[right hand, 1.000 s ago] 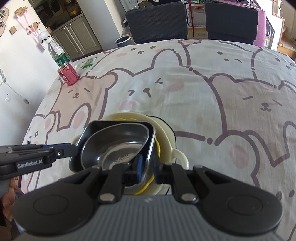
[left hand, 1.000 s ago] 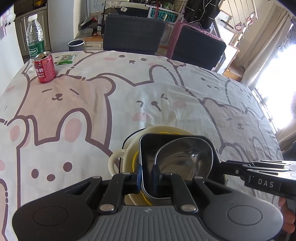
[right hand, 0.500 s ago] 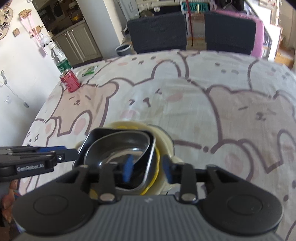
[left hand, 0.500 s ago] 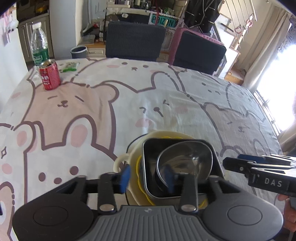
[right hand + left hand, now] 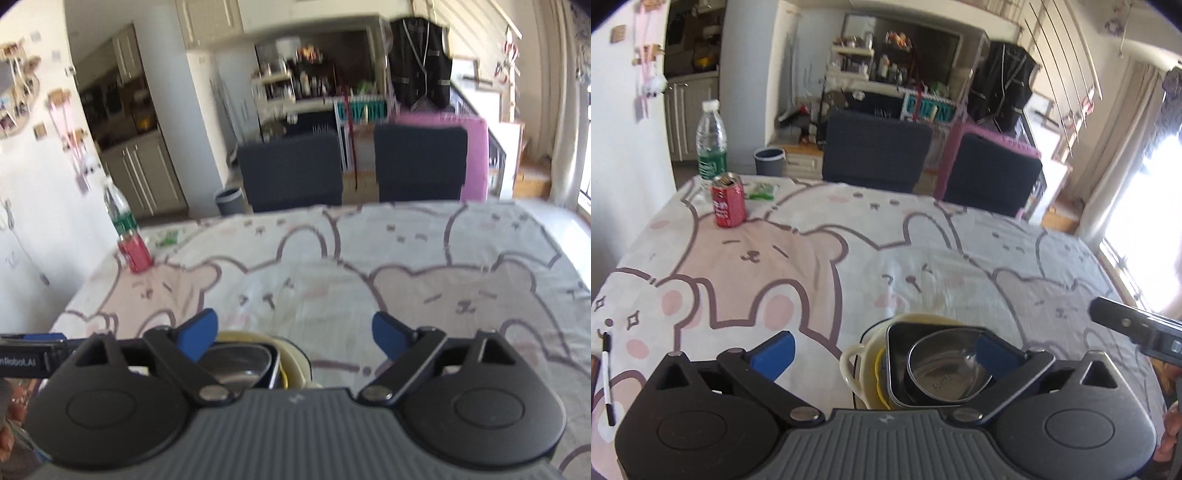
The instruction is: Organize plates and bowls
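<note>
Both your tongs are opening and hold nothing. The stack of dishes (image 5: 923, 369) sits on the tabletop (image 5: 849, 258), low between the left tongs (image 5: 884, 350) and the right tongs (image 5: 293, 334); left looks nearer. One stack: steel bowl, dark tray, yellow plate, cream bowl

This is a home, in the room where people eat. A table (image 5: 923, 236) has a cloth with cartoon bears on it, and two dark chairs (image 5: 875, 155) stand at its far side. Behind them are kitchen cupboards (image 5: 147, 173), a shelf full of little things (image 5: 871, 62), a hanging jacket (image 5: 421, 59) and curtains (image 5: 1123, 147) by a bright window.
</note>
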